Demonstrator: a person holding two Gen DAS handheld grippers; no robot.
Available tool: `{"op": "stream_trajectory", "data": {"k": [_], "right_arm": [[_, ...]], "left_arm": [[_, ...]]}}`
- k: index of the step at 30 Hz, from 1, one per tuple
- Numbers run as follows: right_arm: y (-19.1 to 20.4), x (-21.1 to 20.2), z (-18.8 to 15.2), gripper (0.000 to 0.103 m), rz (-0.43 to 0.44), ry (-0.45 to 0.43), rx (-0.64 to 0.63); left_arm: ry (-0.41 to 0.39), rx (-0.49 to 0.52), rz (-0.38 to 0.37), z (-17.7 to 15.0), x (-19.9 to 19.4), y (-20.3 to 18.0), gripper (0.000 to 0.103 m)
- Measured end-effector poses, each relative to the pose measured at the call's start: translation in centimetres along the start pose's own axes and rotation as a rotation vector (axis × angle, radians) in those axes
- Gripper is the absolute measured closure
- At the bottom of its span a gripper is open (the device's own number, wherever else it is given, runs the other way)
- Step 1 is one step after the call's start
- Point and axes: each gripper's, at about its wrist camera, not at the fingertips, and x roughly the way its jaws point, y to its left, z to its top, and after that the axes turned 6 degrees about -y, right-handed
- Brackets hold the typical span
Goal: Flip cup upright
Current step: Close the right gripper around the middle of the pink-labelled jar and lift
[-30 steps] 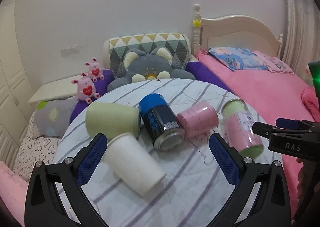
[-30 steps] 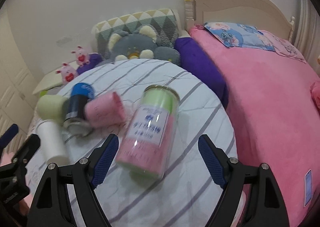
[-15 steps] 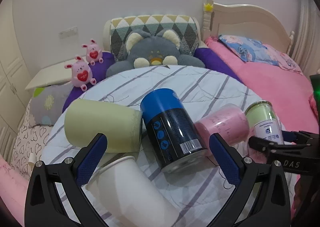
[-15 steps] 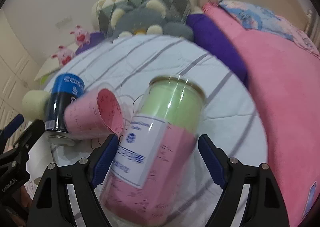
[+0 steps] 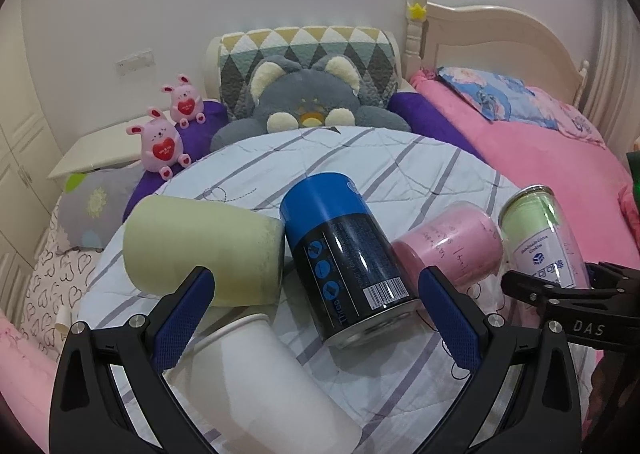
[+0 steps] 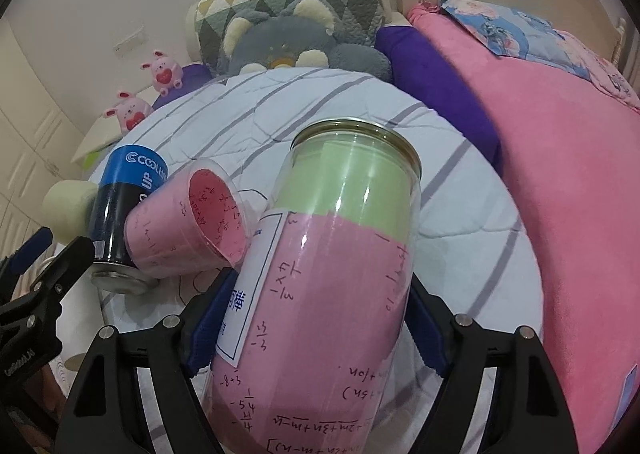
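Several cups lie on their sides on a round table with a striped white cloth. A clear jar with green and pink paper inside lies between the pads of my right gripper, which press its sides. It also shows in the left wrist view. My left gripper is open, with a white paper cup and a blue-black can between its fingers. A pale green cup and a pink cup lie beside the can.
A grey plush cat and a patterned cushion sit behind the table. Two pink bunny toys stand at the left. A pink bed runs along the right. White cabinets are at far left.
Both grippers moved forward toward the cups. My right gripper closed in around the green-pink jar, which now fills its view. The left gripper stayed open.
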Motion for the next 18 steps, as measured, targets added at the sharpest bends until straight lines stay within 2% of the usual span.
{"op": "stream_trajectory", "data": {"k": [10, 18], "right_arm": [[1.2, -4.4, -1.7, 0.023, 0.025, -0.049, -0.034], [3.4, -7.6, -5.7, 0.023, 0.057, -0.040, -0.113]], "left_arm": [[-0.046, 0.006, 0.015, -0.6, -4.1, -0.4, 0.000], [-0.059, -0.002, 0.052, -4.0, -8.9, -0.2, 0.000]]}}
